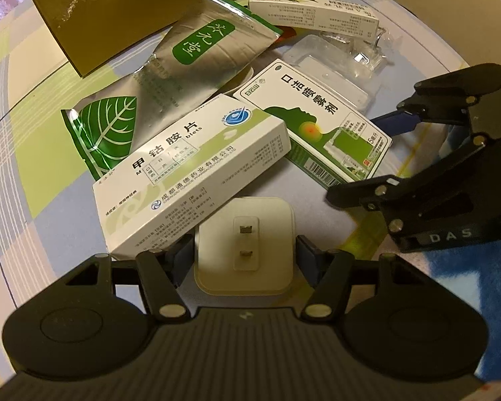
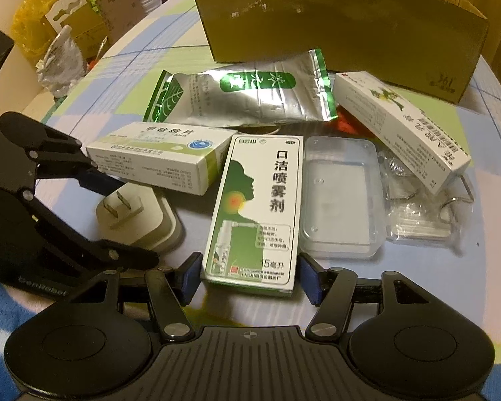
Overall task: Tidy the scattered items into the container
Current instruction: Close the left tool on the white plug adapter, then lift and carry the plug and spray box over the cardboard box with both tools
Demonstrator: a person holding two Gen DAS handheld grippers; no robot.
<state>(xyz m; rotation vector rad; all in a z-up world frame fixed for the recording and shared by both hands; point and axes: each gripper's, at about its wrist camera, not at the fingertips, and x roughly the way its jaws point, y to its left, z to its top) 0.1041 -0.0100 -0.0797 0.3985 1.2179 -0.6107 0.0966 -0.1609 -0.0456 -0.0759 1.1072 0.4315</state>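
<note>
A cardboard box stands at the far side of the table. In front of it lie a silver-green pouch, a white pill box, a green-white spray box, a long white box, a clear plastic case and a white plug adapter. My left gripper is open with its fingers on either side of the adapter. My right gripper is open around the near end of the spray box.
Clear plastic packets with metal hooks lie at the right under the long box. Bags and cartons crowd the area beyond the table's left edge. The checked tablecloth covers a round table.
</note>
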